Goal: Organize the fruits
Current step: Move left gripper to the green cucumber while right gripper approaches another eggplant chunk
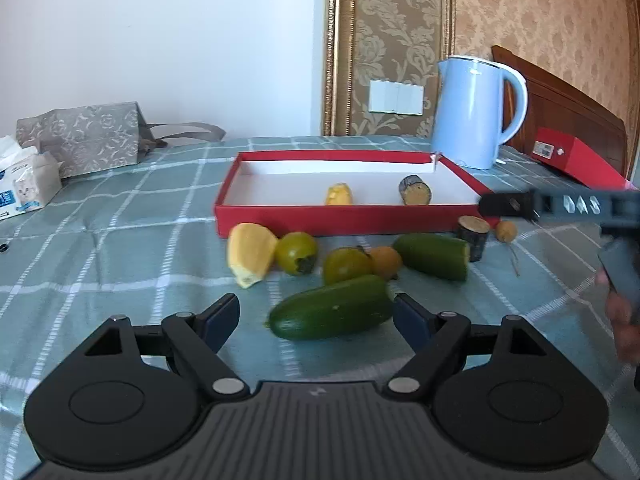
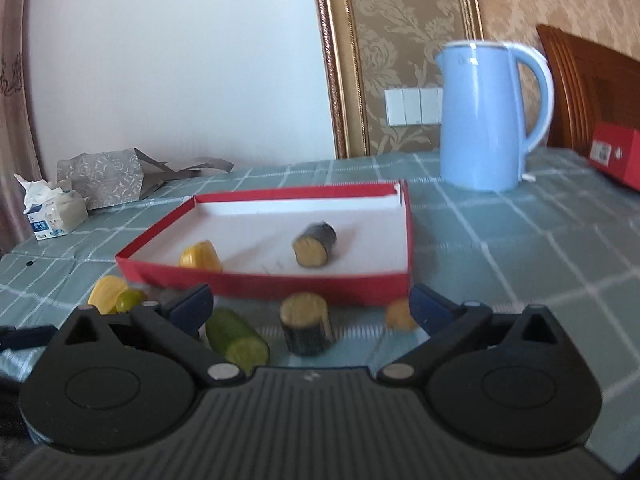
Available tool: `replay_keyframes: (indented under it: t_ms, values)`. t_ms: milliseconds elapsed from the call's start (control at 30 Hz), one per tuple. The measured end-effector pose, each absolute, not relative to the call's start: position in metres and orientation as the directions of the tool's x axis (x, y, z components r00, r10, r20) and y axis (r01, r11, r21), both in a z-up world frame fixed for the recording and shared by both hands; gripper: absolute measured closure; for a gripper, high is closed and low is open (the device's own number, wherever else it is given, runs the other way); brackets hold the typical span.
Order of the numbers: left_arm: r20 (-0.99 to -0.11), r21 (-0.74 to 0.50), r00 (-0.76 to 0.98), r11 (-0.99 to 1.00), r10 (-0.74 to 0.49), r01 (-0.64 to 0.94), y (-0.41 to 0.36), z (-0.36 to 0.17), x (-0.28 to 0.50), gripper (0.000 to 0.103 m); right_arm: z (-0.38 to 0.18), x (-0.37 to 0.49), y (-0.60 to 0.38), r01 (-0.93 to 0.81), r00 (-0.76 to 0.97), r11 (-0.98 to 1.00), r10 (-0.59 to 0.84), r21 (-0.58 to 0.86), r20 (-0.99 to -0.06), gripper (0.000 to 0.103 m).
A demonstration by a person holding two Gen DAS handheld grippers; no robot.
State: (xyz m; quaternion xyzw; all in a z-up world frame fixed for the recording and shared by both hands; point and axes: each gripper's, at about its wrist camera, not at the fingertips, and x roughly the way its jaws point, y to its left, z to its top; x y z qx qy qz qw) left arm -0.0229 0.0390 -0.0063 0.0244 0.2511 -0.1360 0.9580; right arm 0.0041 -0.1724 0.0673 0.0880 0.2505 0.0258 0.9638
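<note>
From the left wrist, the left gripper [image 1: 316, 316] was wide open around a green cucumber [image 1: 332, 307] but not squeezing it. It could roll away.

From the right wrist, the right gripper [image 2: 312, 306] was wide open and empty. The red box [image 2: 312, 282] held two pieces, the rest lay outside

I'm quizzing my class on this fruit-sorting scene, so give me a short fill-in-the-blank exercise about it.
1. The red box holds ___ pieces.
2. Behind the box stands a light ___ kettle.
3. The jaws of the left hand-held gripper flank a ___ cucumber piece.
4. The tablecloth has a ___ pattern.

Missing words: two; blue; green; checked
</note>
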Motion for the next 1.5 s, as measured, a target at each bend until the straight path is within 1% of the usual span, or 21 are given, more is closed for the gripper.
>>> replay_keyframes:
  t_ms: [100,167,267,467,667,867,1033,1133,1200,1233,1267,1367,1400,1500]
  values:
    - [-0.498,-0.001,0.823,0.95,-0.272,0.313,0.046,-0.003,-0.017,0.019,0.059,0.007,-0.178,0.001,0.856,0.977,0.108,0.211,-0.505,0.0]
    - [-0.518,0.017,0.787,0.916,-0.335,0.401,0.049,-0.003,-0.011,0.019,0.058,0.006,-0.182,-0.002,0.855,0.97,0.127,0.242,-0.503,0.0]
    - [-0.532,0.044,0.744,0.864,-0.405,0.502,0.051,-0.003,-0.002,0.019,0.057,0.003,-0.181,-0.004,0.863,0.971,0.124,0.237,-0.491,0.0]
    - [-0.577,0.02,0.659,0.798,-0.483,0.602,0.051,-0.008,0.023,0.019,0.056,0.004,-0.175,-0.023,0.858,0.976,0.131,0.218,-0.496,0.0]
    - [-0.587,-0.002,0.62,0.767,-0.521,0.642,0.048,-0.01,0.032,0.019,0.054,0.007,-0.173,-0.017,0.853,0.978,0.123,0.209,-0.506,0.0]
    - [-0.603,0.034,0.595,0.729,-0.531,0.684,0.037,-0.016,0.026,0.019,0.053,0.008,-0.173,-0.014,0.851,0.977,0.123,0.211,-0.51,0.0]
    - [-0.608,0.048,0.6,0.731,-0.519,0.681,0.035,-0.016,0.019,0.019,0.053,0.008,-0.175,-0.007,0.854,0.976,0.12,0.219,-0.507,0.0]
    - [-0.61,0.001,0.594,0.749,-0.525,0.663,0.038,-0.014,0.016,0.019,0.053,0.008,-0.178,0.001,0.856,0.974,0.117,0.228,-0.504,0.0]
    - [-0.619,-0.082,0.555,0.748,-0.556,0.658,0.041,-0.012,0.015,0.019,0.053,0.008,-0.179,0.003,0.857,0.972,0.118,0.234,-0.502,0.0]
    - [-0.618,-0.104,0.543,0.744,-0.568,0.66,0.041,-0.011,0.013,0.019,0.053,0.007,-0.179,0.004,0.858,0.972,0.118,0.236,-0.501,0.0]
    - [-0.614,-0.092,0.548,0.742,-0.568,0.664,0.039,-0.011,0.009,0.019,0.053,0.007,-0.179,0.004,0.859,0.972,0.117,0.236,-0.499,0.0]
    - [-0.618,0.001,0.587,0.747,-0.522,0.665,0.033,-0.011,0.004,0.019,0.053,0.006,-0.18,0.009,0.861,0.971,0.113,0.238,-0.496,0.0]
    - [-0.622,0.006,0.591,0.752,-0.513,0.659,0.033,-0.012,0.006,0.019,0.053,0.006,-0.18,0.01,0.861,0.971,0.114,0.241,-0.496,0.0]
    - [-0.639,-0.042,0.581,0.777,-0.504,0.628,0.034,-0.017,0.019,0.019,0.054,0.005,-0.18,0.012,0.865,0.97,0.112,0.244,-0.489,0.0]
